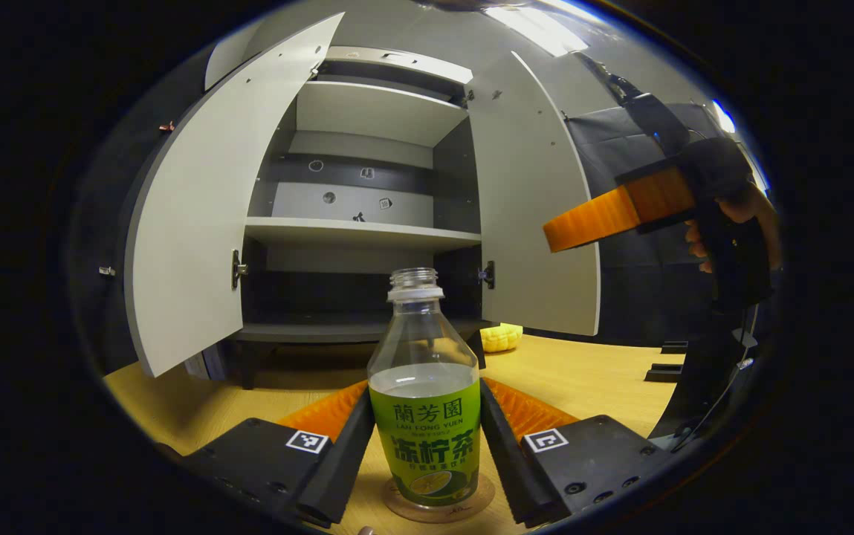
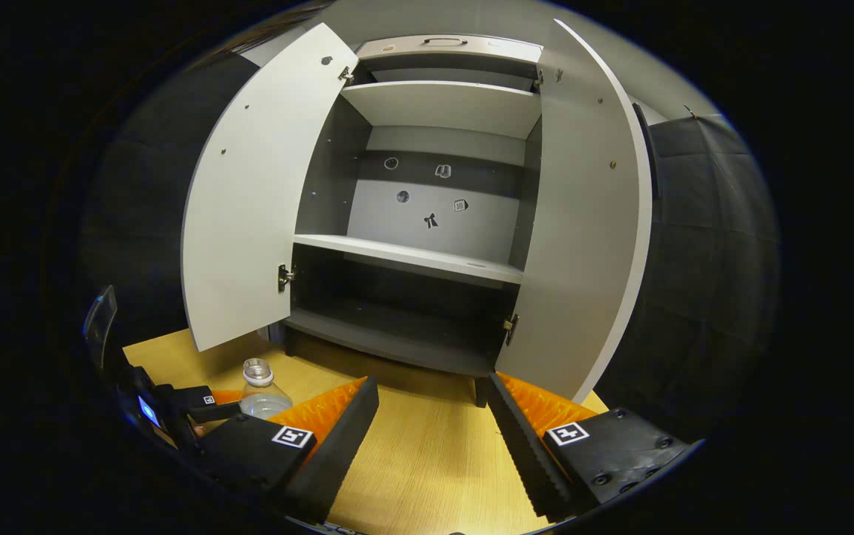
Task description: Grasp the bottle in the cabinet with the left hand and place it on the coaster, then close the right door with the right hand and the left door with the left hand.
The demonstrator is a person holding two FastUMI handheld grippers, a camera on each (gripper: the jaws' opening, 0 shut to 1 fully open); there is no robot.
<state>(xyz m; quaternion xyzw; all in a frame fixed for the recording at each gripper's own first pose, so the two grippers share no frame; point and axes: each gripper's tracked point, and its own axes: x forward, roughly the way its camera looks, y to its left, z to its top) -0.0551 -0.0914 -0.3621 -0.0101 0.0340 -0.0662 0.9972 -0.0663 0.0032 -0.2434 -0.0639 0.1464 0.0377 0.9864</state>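
Green-labelled, the bottle (image 1: 424, 386) stands upright on the coaster (image 1: 438, 505), uncapped and partly filled with clear liquid. My left gripper (image 1: 427, 438) has a finger at either side of it, at 9 and 3 o'clock; whether both fingers press the label or only stand beside it, I cannot tell. The coaster lies on the wooden table (image 1: 590, 379).

Beyond the bottle, at 12 o'clock in the left gripper view, the cabinet (image 1: 367, 238) stands with both doors swung wide: the left door (image 1: 204, 223) at 10 o'clock, the right door (image 1: 538, 215) at 1 o'clock. Its shelves hold nothing I can see. A yellow thing (image 1: 501, 336) sits on the table near the cabinet's foot. At 2 o'clock my right gripper (image 1: 605, 215) hangs in the air, well apart from the right door.

In the right gripper view, my right gripper (image 2: 430, 438) is spread wide with nothing between its fingers, facing the cabinet (image 2: 427, 223). At 8 o'clock there I see the bottle (image 2: 261, 390) with the left gripper (image 2: 196, 397) around it.
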